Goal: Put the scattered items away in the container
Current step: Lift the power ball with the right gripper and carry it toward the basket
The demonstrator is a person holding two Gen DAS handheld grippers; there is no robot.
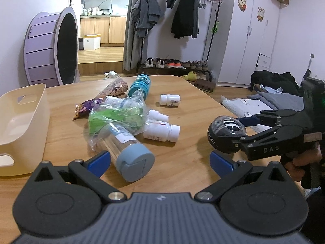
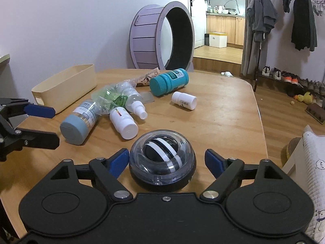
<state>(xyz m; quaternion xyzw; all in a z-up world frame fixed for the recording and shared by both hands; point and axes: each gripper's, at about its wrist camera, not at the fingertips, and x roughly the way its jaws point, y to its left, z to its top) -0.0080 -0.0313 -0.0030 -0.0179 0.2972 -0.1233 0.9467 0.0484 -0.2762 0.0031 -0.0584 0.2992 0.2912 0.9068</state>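
Note:
A black gyro ball [image 2: 162, 162] with a clear dome rests on the wooden table [image 2: 223, 122] between the fingers of my right gripper [image 2: 166, 162]. The left pad is at its side and a small gap shows on the right, so the jaws are open. My left gripper [image 1: 160, 160] is also open, around the blue-grey lid of a toothpick jar [image 1: 130, 152] that lies by its left pad. The cream basket [image 1: 20, 122] stands at the table's left. A green bag [image 1: 115, 116], white bottles [image 1: 162, 131], a spray bottle [image 1: 158, 116] and a teal bottle [image 1: 140, 85] lie scattered.
A small white pill bottle [image 1: 169, 100], a purple snack packet [image 1: 85, 109] and a patterned tube [image 1: 114, 87] also lie on the table. A purple wheel [image 1: 50, 46] stands behind it. The table's right edge [image 2: 262, 122] drops to the floor, with a clothes rack [image 1: 182, 20] beyond.

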